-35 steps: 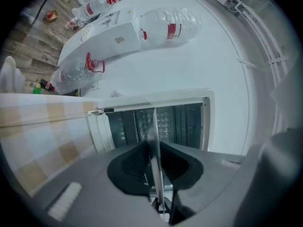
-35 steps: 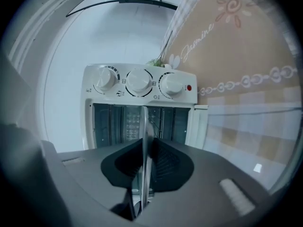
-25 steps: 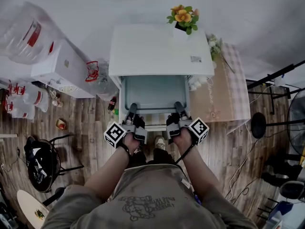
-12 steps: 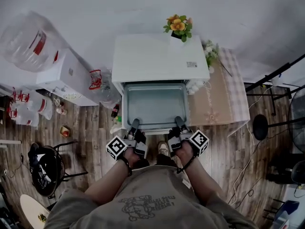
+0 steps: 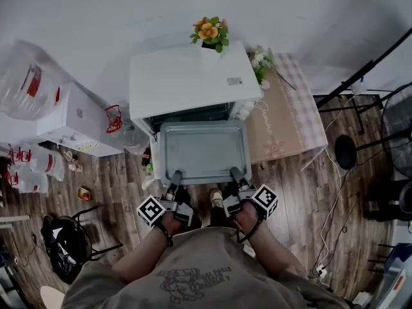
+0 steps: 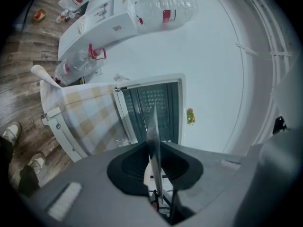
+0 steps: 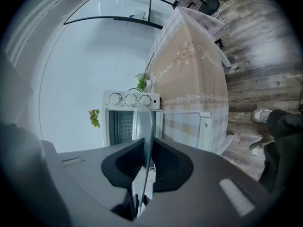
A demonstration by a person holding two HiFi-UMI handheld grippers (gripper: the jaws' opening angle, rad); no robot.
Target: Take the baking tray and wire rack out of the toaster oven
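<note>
The grey baking tray [image 5: 201, 150] sticks out level from the front of the white toaster oven [image 5: 190, 81], its far edge at the dark oven mouth. My left gripper [image 5: 174, 176] is shut on the tray's near left rim, and my right gripper [image 5: 235, 174] is shut on the near right rim. Each gripper view shows the tray edge-on: the baking tray [image 6: 154, 136] is pinched in the left jaws and the baking tray [image 7: 147, 141] in the right. A mesh pattern shows inside the toaster oven [image 6: 154, 105]; I cannot tell if it is the wire rack.
A flower pot [image 5: 209, 32] stands on the oven top. A table with a checked cloth [image 5: 283, 111] is at the right, a white appliance [image 5: 67, 120] and water bottles [image 5: 26, 76] at the left. A stand base [image 5: 346, 152] sits on the wooden floor. My shoes [image 5: 217, 198] are under the tray.
Both grippers have drawn back toward me with the tray, which has slid further out of the oven. Both stay clamped on its rim.
</note>
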